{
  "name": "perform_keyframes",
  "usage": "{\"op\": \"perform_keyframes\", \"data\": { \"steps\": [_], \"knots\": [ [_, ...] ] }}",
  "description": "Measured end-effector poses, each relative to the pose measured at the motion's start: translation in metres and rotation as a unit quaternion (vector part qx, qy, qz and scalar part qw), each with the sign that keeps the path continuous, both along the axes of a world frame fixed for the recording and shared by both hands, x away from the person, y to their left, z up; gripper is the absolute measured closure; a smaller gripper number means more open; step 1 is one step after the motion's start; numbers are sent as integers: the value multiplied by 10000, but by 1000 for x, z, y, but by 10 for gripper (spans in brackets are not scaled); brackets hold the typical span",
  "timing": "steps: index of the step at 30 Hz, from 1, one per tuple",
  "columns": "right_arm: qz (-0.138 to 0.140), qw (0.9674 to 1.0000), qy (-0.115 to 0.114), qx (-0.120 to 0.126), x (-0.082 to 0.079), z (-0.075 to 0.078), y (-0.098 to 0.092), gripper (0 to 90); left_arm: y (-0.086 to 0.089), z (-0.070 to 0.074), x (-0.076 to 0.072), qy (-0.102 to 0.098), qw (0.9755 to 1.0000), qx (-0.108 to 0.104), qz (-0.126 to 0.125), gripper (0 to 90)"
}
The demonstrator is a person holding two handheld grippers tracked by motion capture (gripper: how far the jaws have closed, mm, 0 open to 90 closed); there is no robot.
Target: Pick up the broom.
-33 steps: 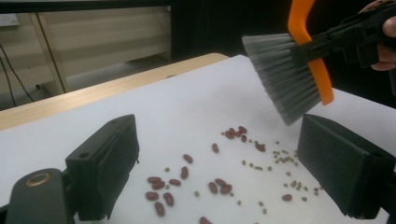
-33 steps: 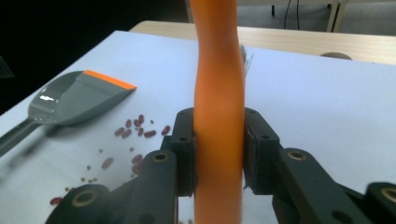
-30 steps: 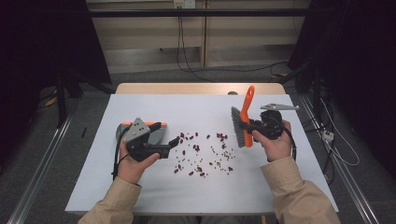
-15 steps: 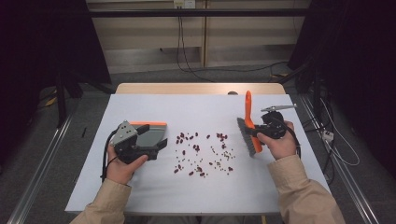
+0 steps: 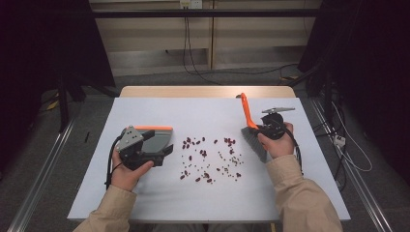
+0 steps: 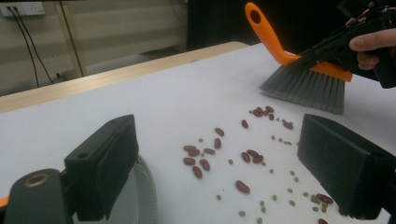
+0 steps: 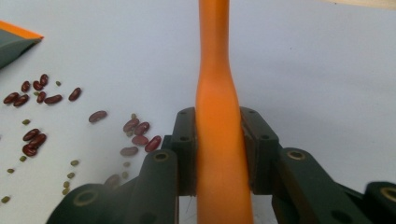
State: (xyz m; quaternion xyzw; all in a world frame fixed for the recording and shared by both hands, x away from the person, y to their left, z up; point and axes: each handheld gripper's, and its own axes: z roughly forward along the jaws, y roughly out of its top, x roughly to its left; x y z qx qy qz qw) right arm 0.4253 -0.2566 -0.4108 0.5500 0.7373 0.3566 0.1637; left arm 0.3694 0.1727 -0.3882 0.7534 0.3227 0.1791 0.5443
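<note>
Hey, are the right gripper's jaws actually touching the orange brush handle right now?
Touching. In the right gripper view, the right gripper has both black pads pressed flat against the sides of the brush handle, with no gap on either side.

One brush (image 5: 251,130), one dustpan (image 5: 155,140), many scattered beans (image 5: 208,159), two grippers

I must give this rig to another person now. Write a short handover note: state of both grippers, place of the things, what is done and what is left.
Right gripper: shut on the orange brush handle; bristles at the table on the right of the spill.
Left gripper: jaws wide, holding the grey dustpan on the left of the spill.
Red beans and small green beans lie scattered on the white table between them.
Done: both tools picked up.
Left: sweep the beans into the dustpan; none is in it yet, as far as visible.
</note>
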Motion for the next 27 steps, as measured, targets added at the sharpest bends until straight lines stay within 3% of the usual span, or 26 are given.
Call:
{"op": "perform_keyframes", "data": {
  "steps": [6, 27],
  "knots": [
    [51, 9999, -2, -155, 0, -2, 4, 692, 0, 0, 0, -23, 10000, 20, 2, 124],
    [157, 9999, -30, -43, -10, 0, -1, 586, 1, 0, 0, -34, 10000, 3, -36, 119]
  ]
}}
